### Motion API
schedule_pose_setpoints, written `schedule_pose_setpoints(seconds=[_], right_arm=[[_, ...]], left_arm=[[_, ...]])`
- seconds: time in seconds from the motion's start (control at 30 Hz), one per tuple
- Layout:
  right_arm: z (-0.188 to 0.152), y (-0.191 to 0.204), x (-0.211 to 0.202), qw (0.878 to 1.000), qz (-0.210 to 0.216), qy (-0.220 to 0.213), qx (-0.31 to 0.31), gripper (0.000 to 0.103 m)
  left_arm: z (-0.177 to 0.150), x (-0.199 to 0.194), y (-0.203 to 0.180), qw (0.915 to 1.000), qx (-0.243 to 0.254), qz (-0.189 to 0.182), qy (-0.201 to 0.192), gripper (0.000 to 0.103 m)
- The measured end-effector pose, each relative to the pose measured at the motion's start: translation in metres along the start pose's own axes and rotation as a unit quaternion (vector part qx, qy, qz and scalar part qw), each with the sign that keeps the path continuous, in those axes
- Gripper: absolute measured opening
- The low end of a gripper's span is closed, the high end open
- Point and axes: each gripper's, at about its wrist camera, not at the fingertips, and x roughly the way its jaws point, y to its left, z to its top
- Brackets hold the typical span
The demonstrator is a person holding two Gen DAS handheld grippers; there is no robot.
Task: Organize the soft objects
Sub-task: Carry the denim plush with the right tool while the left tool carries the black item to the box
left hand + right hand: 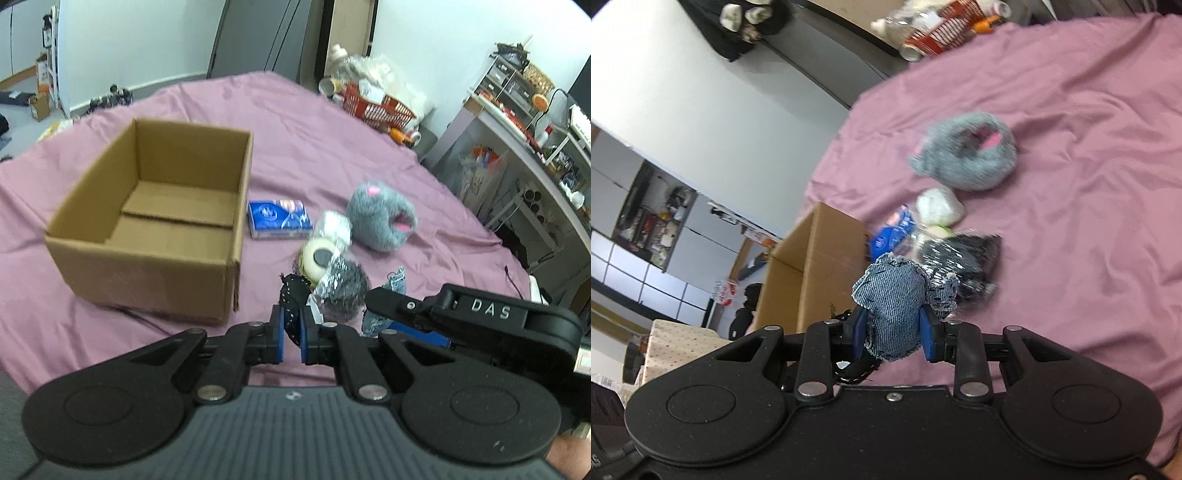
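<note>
An open cardboard box (155,221) stands on the pink bedsheet (314,147), and its corner shows in the right wrist view (812,266). My left gripper (291,328) is shut on a black speckled fabric piece (291,299). My right gripper (895,332) is shut on a denim pouch (894,299); the denim also shows in the left wrist view (395,280) beside the right gripper body (480,317). On the sheet lie a grey plush toy (380,218), a wrapped white item (332,229), a pale round item (317,258), a black bundle in clear wrap (343,288) and a blue packet (279,219).
A red basket (376,107) with clutter sits at the bed's far edge. A desk with shelves (535,122) stands to the right. The box is left of the loose items.
</note>
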Motion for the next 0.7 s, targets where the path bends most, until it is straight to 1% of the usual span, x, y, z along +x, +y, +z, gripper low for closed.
schedule_pose_setpoints(seconds=[0.23,0.4,0.7], right_arm=[[0.002,0.012,-0.008,0.999,0.032,-0.032,-0.020,0.029],[0.004,0.019,-0.009,0.997,0.049,-0.049,-0.032,0.029],[0.003,0.032,-0.005,0.995,0.064,-0.061,-0.052,0.029]], left_arm=[[0.010,-0.021,0.004,0.9995,0.003,0.007,-0.032,0.007],[0.017,-0.029,0.011,0.9991,0.001,0.011,-0.041,0.007],[0.032,-0.040,0.033,0.9976,-0.010,0.027,-0.063,0.007]])
